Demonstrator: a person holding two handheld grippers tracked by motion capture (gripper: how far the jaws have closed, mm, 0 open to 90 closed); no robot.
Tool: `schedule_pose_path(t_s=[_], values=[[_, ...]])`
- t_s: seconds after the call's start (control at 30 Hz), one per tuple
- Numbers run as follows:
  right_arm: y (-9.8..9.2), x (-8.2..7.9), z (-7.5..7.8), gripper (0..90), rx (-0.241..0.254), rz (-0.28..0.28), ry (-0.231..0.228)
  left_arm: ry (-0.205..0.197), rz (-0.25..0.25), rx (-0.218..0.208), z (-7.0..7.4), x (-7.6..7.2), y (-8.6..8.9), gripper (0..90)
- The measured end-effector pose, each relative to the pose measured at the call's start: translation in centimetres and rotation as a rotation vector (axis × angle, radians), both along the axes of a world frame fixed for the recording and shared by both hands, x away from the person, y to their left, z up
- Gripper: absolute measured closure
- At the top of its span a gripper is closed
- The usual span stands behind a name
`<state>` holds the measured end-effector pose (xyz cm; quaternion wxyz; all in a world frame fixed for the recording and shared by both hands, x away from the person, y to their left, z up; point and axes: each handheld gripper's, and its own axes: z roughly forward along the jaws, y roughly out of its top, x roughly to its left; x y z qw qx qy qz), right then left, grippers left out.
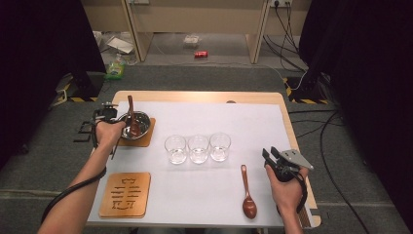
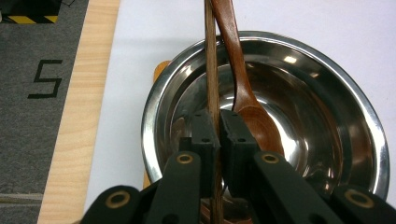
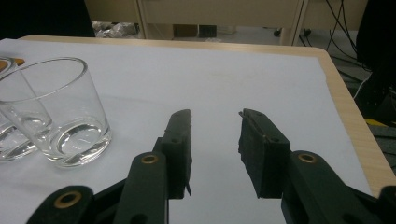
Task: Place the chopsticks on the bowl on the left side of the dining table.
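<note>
The left gripper (image 2: 213,128) has its jaws pinched on the rim of the steel bowl (image 2: 327,84), one jaw inside and one outside the near wall. Just beyond the inner jaw, a brown wooden spoon (image 2: 254,116) lies in the bowl, its handle running away over the far rim. The right gripper (image 3: 215,140) holds its jaws spread with nothing between them, above the white sheet (image 3: 261,79); a clear glass (image 3: 60,112) stands off to their left.

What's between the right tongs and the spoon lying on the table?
Nothing: bare white sheet between the right tongs and the spoon, seen in the high view.
</note>
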<state>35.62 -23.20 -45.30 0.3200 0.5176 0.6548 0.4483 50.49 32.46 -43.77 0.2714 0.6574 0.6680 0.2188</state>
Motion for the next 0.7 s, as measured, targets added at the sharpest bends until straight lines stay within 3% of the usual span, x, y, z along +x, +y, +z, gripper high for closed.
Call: schedule_pose_path(t_s=[0.27,0.53,0.7], values=[[0.0,0.0,0.0,63.6,-0.002,0.003,0.001,-0.01,-0.002,-0.004,-0.1,0.0,0.0,82.9],[0.0,0.0,0.0,63.1,-0.005,0.0,0.006,-0.057,-0.026,-0.011,0.3,-0.9,0.0,73.0],[0.1,0.0,0.1,62.5,-0.002,-0.001,0.014,-0.107,-0.042,-0.015,1.1,-1.8,0.0,64.3]])
